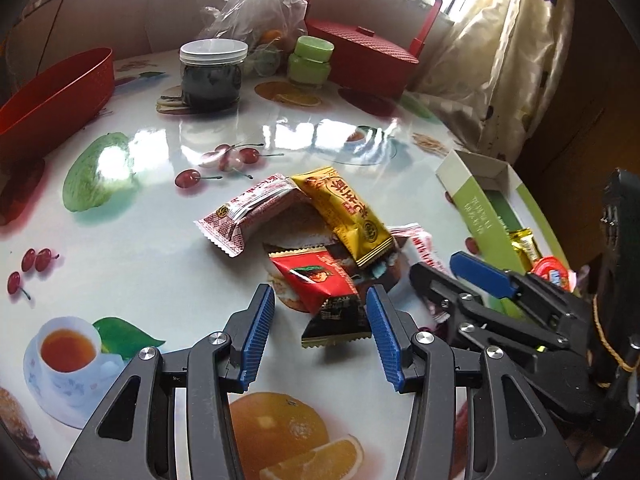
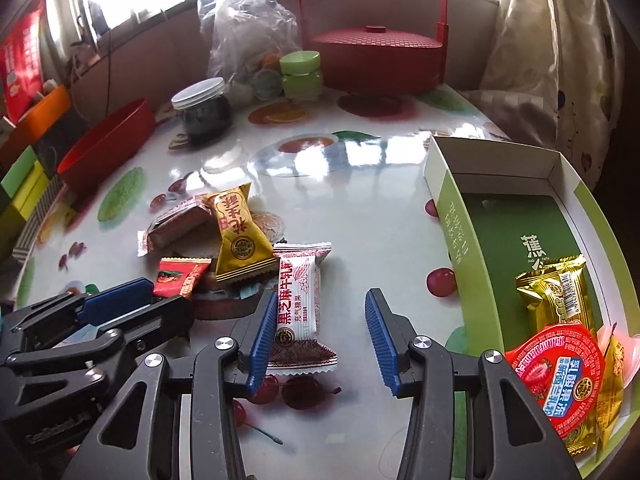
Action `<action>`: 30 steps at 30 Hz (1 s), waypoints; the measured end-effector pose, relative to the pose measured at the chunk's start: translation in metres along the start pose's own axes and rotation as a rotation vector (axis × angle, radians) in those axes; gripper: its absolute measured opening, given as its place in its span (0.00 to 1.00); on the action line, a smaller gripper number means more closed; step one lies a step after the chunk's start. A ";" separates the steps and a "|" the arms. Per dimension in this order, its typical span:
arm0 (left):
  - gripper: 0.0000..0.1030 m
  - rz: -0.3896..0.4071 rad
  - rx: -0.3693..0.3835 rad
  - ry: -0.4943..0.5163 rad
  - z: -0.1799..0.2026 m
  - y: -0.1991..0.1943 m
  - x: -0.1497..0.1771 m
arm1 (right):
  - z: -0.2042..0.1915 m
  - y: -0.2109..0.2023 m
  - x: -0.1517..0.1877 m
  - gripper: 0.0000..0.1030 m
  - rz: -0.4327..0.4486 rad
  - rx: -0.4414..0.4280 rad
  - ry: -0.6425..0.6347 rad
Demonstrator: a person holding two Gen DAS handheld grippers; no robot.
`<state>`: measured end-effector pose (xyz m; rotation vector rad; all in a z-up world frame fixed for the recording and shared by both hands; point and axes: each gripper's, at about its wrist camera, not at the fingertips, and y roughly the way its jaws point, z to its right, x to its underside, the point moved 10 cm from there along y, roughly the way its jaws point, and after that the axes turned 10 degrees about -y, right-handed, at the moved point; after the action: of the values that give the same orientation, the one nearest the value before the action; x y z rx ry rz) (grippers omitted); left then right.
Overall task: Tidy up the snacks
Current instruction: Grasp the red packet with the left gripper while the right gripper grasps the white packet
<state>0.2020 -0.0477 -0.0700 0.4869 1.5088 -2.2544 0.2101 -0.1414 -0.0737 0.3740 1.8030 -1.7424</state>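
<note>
Both grippers stand released: left gripper (image 1: 320,320) over the red-black packet (image 1: 320,292), right gripper (image 2: 320,328) beside the white packet (image 2: 298,304); green box (image 2: 472,240) is cut off at lower right.

A home dining spot: fruit-print tablecloth (image 1: 160,240), floral curtain (image 1: 500,60) by the window, red lidded basket (image 2: 376,56).

A glossy fruit-printed table (image 2: 360,200) carries the green box (image 2: 460,232); left of it lie loose snack packets (image 2: 240,232), farther back a dark jar (image 2: 202,114) (white-lidded) and red basket (image 2: 376,60).
</note>
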 end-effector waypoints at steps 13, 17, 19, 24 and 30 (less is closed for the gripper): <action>0.38 0.024 -0.075 0.052 -0.001 0.003 0.000 | 0.003 -0.002 0.002 0.24 0.004 0.016 0.008; 0.32 0.027 -0.079 0.059 -0.001 0.003 0.000 | 0.002 -0.004 0.003 0.22 0.007 0.007 0.008; 0.30 0.027 -0.077 0.057 -0.001 0.003 -0.001 | 0.002 -0.004 0.003 0.21 0.008 0.004 0.010; 0.29 0.030 -0.062 0.053 0.001 0.000 0.001 | 0.001 -0.006 0.005 0.20 0.009 -0.004 0.011; 0.29 0.042 -0.046 0.048 0.003 -0.005 0.004 | 0.001 -0.009 0.007 0.20 0.009 -0.009 0.010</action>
<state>0.1960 -0.0494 -0.0667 0.5573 1.5552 -2.1861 0.1997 -0.1442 -0.0709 0.3870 1.8123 -1.7287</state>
